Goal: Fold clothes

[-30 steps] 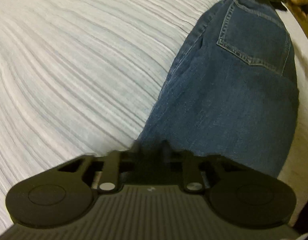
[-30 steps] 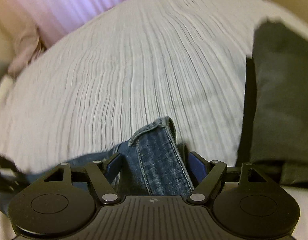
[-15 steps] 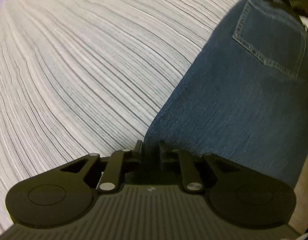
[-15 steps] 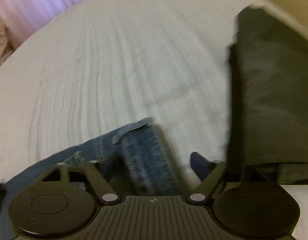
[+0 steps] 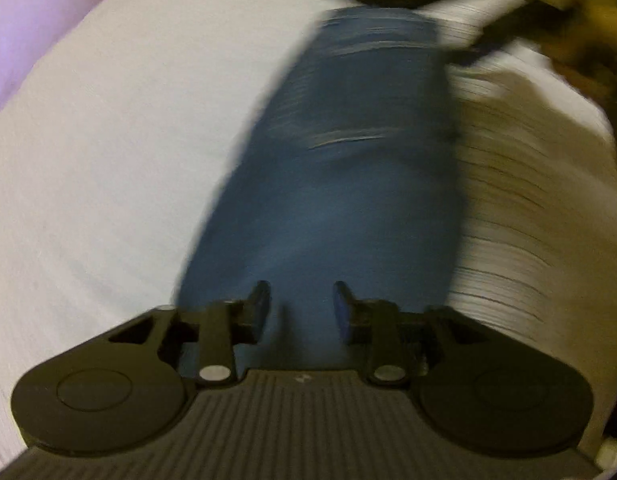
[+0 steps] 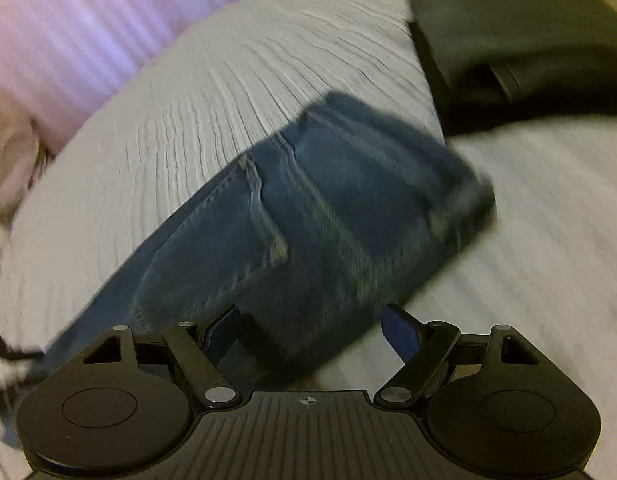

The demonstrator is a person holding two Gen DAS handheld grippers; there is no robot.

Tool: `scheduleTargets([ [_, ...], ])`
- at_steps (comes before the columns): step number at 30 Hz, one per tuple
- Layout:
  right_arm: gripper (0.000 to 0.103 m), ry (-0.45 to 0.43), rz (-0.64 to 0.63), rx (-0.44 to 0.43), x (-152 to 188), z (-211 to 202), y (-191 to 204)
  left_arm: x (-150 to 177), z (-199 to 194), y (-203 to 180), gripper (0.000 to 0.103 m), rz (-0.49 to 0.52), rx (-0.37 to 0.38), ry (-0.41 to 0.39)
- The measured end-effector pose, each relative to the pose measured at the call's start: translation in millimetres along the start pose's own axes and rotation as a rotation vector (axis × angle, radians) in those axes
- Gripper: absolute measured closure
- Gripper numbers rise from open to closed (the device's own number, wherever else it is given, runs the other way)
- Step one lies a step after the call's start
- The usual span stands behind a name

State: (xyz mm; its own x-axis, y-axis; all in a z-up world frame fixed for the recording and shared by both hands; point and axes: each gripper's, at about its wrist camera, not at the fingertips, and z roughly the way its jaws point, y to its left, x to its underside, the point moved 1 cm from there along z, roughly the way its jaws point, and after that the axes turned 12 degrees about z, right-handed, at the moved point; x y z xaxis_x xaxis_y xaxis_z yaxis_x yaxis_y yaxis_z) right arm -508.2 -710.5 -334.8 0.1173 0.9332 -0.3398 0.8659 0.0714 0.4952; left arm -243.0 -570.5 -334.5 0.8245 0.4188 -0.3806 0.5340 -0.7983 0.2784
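Jeans lay folded on the bed; left gripper was opening off the denim it had pinched, right gripper spread, so this fold looked finished.

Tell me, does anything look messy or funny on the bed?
Nothing really stands out. The jeans lie folded on the bedspread, and a dark folded garment sits behind them. The pictures are blurry, so small creases can't be judged.
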Motion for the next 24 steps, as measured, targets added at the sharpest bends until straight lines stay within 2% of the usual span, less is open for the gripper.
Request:
scheduleTargets([
  [3, 0.022, -0.013, 0.064, 0.002, 29, -17, 2, -17, 8, -59, 0.051, 0.315, -0.032, -0.027],
  [6, 0.022, -0.03, 0.125, -0.005, 58, -32, 5, -17, 36, -104, 0.051, 0.584, -0.111, 0.0],
  [8, 0.022, -0.043, 0.173, 0.001, 74, -41, 5, -12, 59, -118, 0.052, 0.713, -0.192, 0.036],
  [10, 0.022, -0.051, 0.216, 0.004, 91, -47, 4, -8, 68, -113, 0.062, 0.758, -0.227, 0.068],
  [12, 0.022, -0.047, 0.233, 0.005, 107, -50, 6, -16, 59, -94, 0.092, 0.657, -0.156, 0.058],
  [14, 0.022, -0.034, 0.218, 0.008, 121, -49, 11, -26, 40, -70, 0.099, 0.502, -0.067, 0.032],
  [17, 0.022, -0.028, 0.14, -0.007, 138, -46, 28, -30, 20, -7, 0.102, 0.077, 0.133, -0.032],
  [19, 0.022, -0.032, 0.091, -0.033, 146, -42, 44, -26, 18, 32, 0.102, -0.125, 0.19, -0.052],
  [22, 0.022, -0.044, 0.106, -0.088, 153, -27, 65, -23, 21, 76, 0.103, -0.275, 0.252, -0.07],
  [24, 0.022, -0.069, 0.127, -0.117, 154, -15, 79, -19, 17, 91, 0.103, -0.304, 0.269, -0.076],
])
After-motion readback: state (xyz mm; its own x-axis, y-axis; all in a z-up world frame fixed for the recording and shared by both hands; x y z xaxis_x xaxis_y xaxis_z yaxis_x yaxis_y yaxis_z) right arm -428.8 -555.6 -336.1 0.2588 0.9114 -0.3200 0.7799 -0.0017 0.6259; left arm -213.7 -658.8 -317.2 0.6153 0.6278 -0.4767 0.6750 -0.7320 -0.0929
